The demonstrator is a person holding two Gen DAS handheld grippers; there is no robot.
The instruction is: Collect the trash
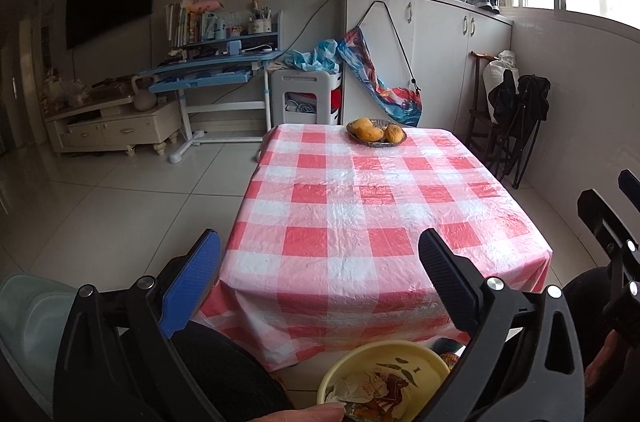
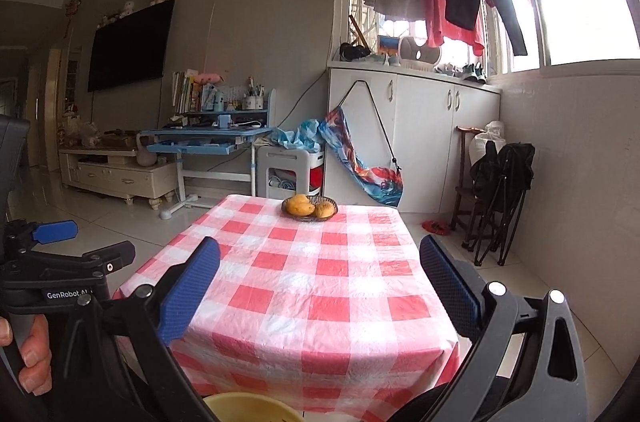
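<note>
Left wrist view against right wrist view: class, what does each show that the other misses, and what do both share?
Only the left wrist view shows the trash lying inside the yellow basin.

Only the right wrist view shows the hand holding the left gripper, and a red thing on the floor.

Both share the checked table, the fruit bowl, and open, empty fingers.
</note>
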